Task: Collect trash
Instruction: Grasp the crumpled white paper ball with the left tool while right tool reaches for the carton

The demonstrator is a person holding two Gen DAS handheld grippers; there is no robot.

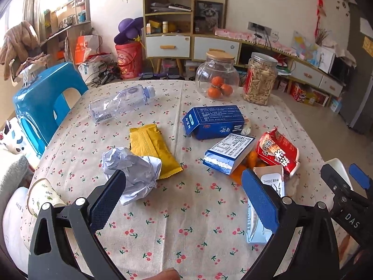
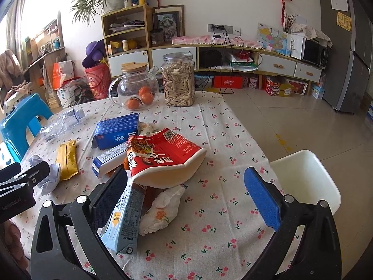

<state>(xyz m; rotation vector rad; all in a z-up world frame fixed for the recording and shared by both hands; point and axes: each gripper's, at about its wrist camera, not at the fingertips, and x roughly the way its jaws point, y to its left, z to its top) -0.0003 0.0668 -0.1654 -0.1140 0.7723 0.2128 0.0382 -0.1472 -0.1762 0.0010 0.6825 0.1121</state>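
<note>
Trash lies scattered on a cherry-print tablecloth (image 1: pixel 186 214). In the left wrist view I see a crumpled white paper (image 1: pixel 132 170), a yellow wrapper (image 1: pixel 153 149), a crushed clear bottle (image 1: pixel 119 102), two blue boxes (image 1: pixel 214 121) (image 1: pixel 230 154), a red snack bag (image 1: pixel 277 151) and a light-blue milk carton (image 1: pixel 256 224). My left gripper (image 1: pixel 184 196) is open, its left finger beside the crumpled paper. My right gripper (image 2: pixel 186 198) is open above the milk carton (image 2: pixel 126 221), a crumpled tissue (image 2: pixel 163 207) and the red snack bag (image 2: pixel 163 156). Nothing is held.
A glass jar with oranges (image 1: pixel 218 79) and a jar of snacks (image 1: pixel 260 79) stand at the table's far edge. A paper cup (image 1: pixel 43 197) lies at the left edge. A blue stool (image 1: pixel 44 98) stands to the left, a white chair (image 2: pixel 307 177) to the right.
</note>
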